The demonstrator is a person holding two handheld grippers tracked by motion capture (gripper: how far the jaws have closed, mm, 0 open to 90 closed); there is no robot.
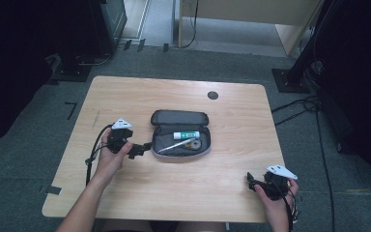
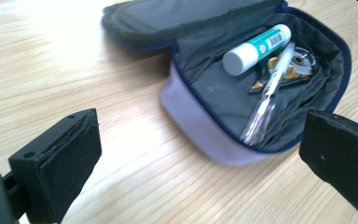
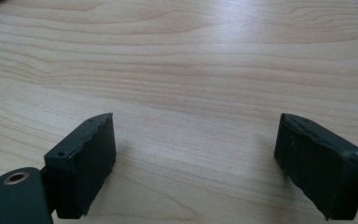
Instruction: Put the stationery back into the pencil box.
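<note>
The pencil case lies open near the middle of the table, its lid folded back toward the far edge; inside are a glue stick, a clear pen lying slantwise, and a small brass-and-black item beneath them that I cannot identify. So the filling looks done, as far as can be judged — what seems left is to fold the lid over and run the zip round, and neither has begun.

The left gripper sits just beside the case's left end, toward the table's left edge, pointing at it; its jaws stand wide apart and hold nothing, and in the left gripper view the near corner of the case lies between them but apart from both pads. The left hand rests low on the table, forearm coming in from the near edge.

The right gripper is well apart from the case, at the near right corner of the table — jaws wide apart too, empty, with bare wood between them in the right gripper view; the right hand holds it low near the near edge, seemingly idle.
</note>
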